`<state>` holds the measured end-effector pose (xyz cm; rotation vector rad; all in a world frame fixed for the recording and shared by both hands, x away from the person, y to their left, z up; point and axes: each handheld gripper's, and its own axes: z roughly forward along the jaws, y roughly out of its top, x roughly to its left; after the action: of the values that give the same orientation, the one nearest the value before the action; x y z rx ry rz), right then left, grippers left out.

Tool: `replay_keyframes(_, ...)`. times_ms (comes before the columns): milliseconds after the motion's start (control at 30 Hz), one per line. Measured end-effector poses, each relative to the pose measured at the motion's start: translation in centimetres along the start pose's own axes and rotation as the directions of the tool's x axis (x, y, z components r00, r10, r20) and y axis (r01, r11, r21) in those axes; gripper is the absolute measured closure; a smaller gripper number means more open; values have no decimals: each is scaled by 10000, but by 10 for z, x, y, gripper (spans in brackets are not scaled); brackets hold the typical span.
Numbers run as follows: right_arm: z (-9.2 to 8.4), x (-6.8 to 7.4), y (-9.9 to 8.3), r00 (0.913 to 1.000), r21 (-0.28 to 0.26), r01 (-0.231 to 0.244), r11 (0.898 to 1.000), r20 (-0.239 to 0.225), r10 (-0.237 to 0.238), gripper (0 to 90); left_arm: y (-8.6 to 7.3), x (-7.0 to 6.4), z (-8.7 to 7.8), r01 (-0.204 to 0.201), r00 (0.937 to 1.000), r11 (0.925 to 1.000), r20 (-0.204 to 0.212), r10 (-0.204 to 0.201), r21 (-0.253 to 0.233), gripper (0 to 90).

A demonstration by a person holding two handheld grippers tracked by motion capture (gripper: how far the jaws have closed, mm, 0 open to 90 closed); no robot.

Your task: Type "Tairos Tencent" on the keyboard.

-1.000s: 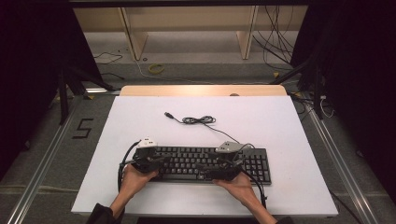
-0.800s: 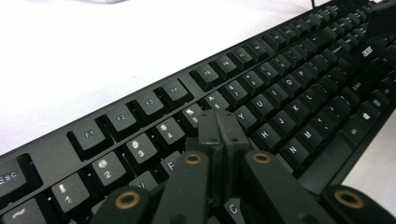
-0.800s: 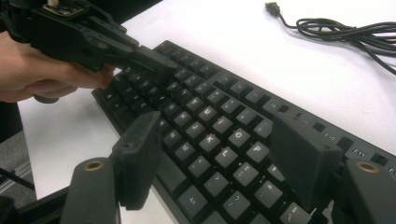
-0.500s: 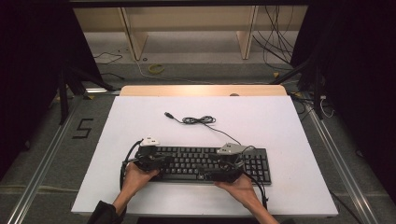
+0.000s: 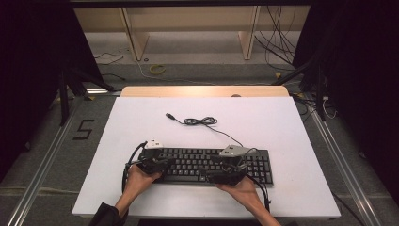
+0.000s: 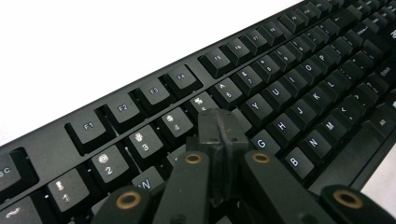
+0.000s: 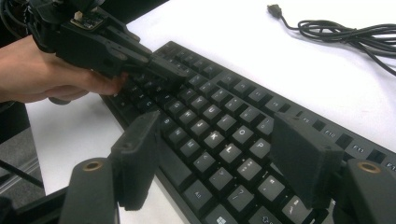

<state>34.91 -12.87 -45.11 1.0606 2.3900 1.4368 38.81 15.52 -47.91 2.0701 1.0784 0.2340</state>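
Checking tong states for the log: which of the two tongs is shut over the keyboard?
The left tongs: jaws pressed together, tips over the keyboard near the 5 key. The right tongs stand wide open above the keys.

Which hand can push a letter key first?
Probably the left. The left hand-held gripper is shut into one tip, right over the keyboard near the 5 key. The right hand-held gripper is wide open above the keys.

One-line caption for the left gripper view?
Shut left gripper poised over the black keyboard near the 5 key.
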Motion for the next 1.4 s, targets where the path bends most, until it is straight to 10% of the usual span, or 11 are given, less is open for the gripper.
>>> replay_keyframes(300, 0, 0, 0, 10000, -9, -13, 10000, -5, 13, 346, 2, 1, -5, 189, 9997, 9996, 131, -186, -220, 892)
replay_keyframes(1000, 5, -1, 4, 10000, -13, -46, 10000, 12, 46, 351, 2, 2, -23, 875, 9868, 9928, 1433, -752, -813, 365)
replay_keyframes(1400, 13, -4, 10, 10000, 180, -27, 9998, 62, 26, 393, -1, 0, -33, 852, 9862, 9897, 1510, -673, -1153, 313)
